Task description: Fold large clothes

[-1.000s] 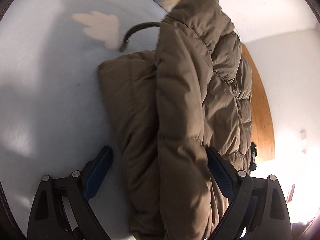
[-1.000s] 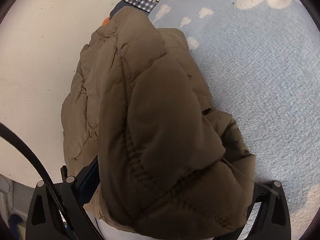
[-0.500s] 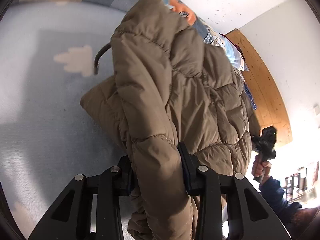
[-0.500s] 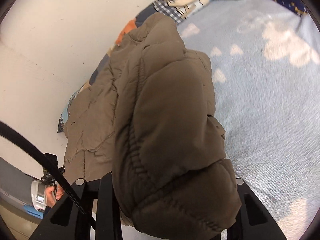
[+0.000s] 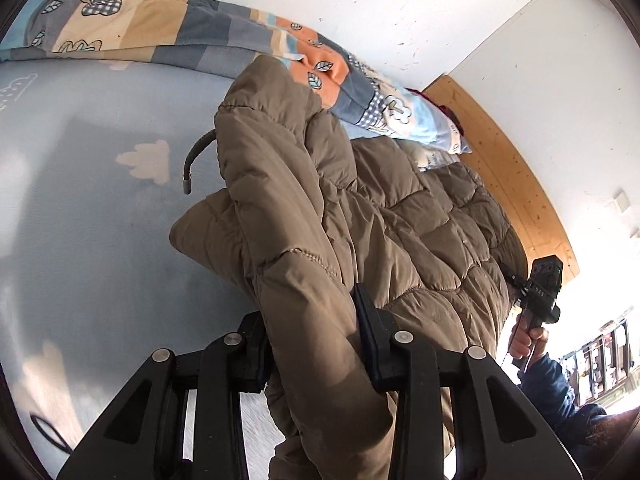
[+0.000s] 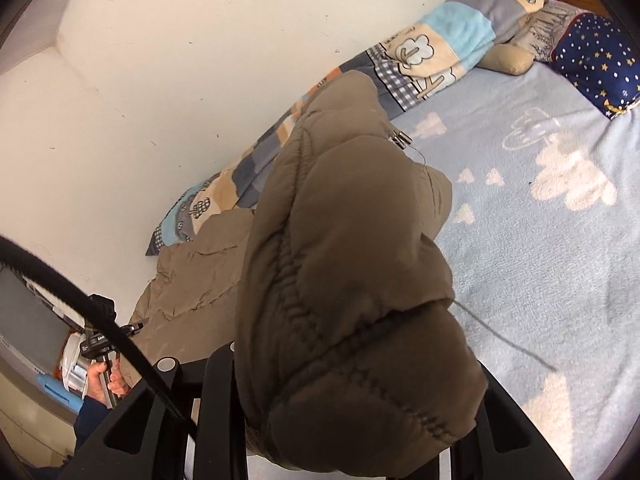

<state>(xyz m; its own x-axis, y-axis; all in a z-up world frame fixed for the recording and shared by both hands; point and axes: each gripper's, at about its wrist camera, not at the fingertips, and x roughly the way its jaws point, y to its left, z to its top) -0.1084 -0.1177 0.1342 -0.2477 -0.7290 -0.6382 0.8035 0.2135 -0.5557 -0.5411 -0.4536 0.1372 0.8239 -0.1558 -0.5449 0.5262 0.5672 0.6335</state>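
Note:
A big brown puffer jacket (image 5: 360, 216) hangs lifted over a light blue bed blanket (image 5: 92, 208). My left gripper (image 5: 314, 336) is shut on a thick fold of it, fabric bulging between the two fingers. In the right wrist view the jacket (image 6: 344, 264) drapes over my right gripper (image 6: 352, 392), which is shut on a padded fold; its fingertips are hidden under the fabric. The rest of the jacket sags between the two grippers. A drawcord (image 5: 194, 160) sticks out to the left.
A patchwork quilt roll (image 5: 168, 36) lies along the white wall. A starry blue pillow (image 6: 596, 56) and a beige cushion (image 6: 510, 56) lie at the head. A wooden bed frame (image 5: 504, 168) runs on the right. The person's other hand with the other gripper (image 5: 538, 300) shows.
Both grippers closed on jacket folds and lifted the jacket up from the blanket. The views tilted up, so the wall and quilt now show.

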